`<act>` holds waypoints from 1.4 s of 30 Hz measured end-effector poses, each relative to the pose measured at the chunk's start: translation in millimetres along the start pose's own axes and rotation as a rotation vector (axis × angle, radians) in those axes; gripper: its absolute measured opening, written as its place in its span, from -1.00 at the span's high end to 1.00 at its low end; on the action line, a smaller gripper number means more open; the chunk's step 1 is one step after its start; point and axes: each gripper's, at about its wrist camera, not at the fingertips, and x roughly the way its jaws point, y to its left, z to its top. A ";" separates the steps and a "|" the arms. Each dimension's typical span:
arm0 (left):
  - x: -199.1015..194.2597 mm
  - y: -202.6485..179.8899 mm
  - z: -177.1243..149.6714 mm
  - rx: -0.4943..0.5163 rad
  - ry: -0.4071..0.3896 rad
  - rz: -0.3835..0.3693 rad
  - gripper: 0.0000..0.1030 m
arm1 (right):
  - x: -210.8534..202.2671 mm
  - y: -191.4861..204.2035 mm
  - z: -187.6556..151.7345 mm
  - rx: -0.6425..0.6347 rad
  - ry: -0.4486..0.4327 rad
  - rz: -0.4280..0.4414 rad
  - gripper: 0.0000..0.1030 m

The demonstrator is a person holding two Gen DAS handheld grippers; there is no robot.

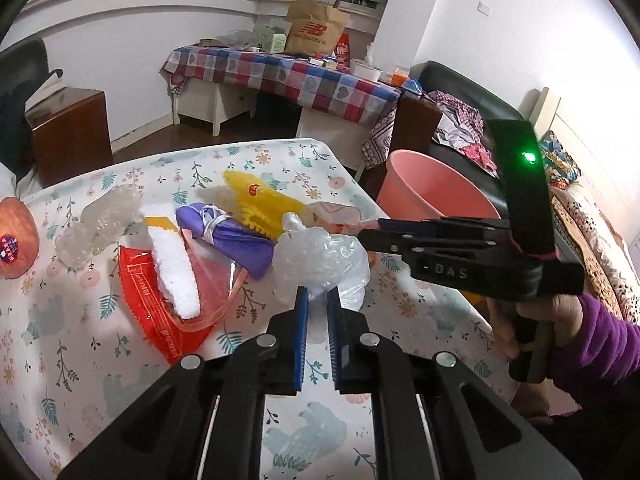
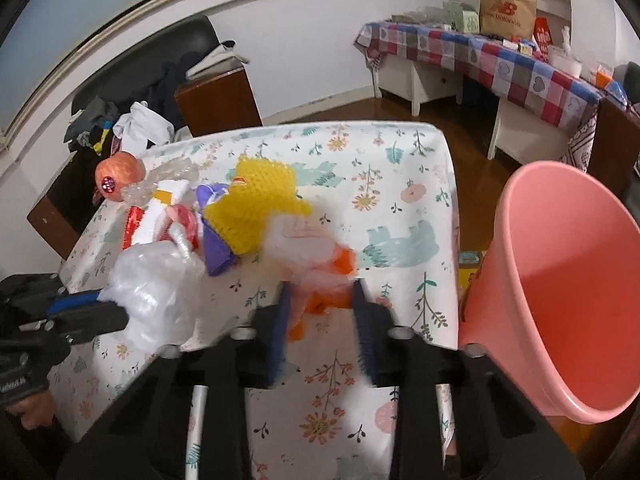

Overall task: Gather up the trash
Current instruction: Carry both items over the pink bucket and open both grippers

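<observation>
A pile of trash lies on the floral table (image 1: 100, 360): a red wrapper (image 1: 152, 304), white foam (image 1: 176, 276), a purple wrapper (image 1: 236, 240), yellow foam netting (image 1: 260, 200) and a clear crumpled bag (image 1: 320, 260). My left gripper (image 1: 317, 300) is shut on the clear bag, also in the right wrist view (image 2: 152, 292). My right gripper (image 2: 320, 292) has its jaws around an orange and pink wrapper (image 2: 320, 276), blurred; in the left wrist view it (image 1: 380, 232) looks shut on the pink wrapper (image 1: 340, 216). A pink bin (image 2: 560, 280) stands right of the table.
An apple (image 1: 16, 240) sits at the table's left edge, beside clear bubble plastic (image 1: 104, 220). A dark cabinet (image 1: 68, 132) stands left. A checked-cloth table (image 1: 300, 76) with a paper bag stands behind. A sofa with clothes (image 1: 460, 120) is behind the bin.
</observation>
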 end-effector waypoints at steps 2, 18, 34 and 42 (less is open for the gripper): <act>-1.4 0.3 1.4 -0.007 -0.006 0.001 0.83 | -6.0 2.2 -0.6 -0.007 -0.017 0.011 0.52; -3.9 -22.1 33.8 0.008 -0.076 -0.015 0.83 | -81.1 -15.0 -4.3 0.047 -0.219 -0.045 0.56; 38.8 -112.1 90.9 0.154 -0.113 -0.141 0.83 | -126.5 -104.9 -32.6 0.263 -0.298 -0.251 0.56; 77.5 -147.5 100.7 0.191 -0.048 -0.184 0.83 | -130.3 -128.0 -46.7 0.320 -0.297 -0.311 0.56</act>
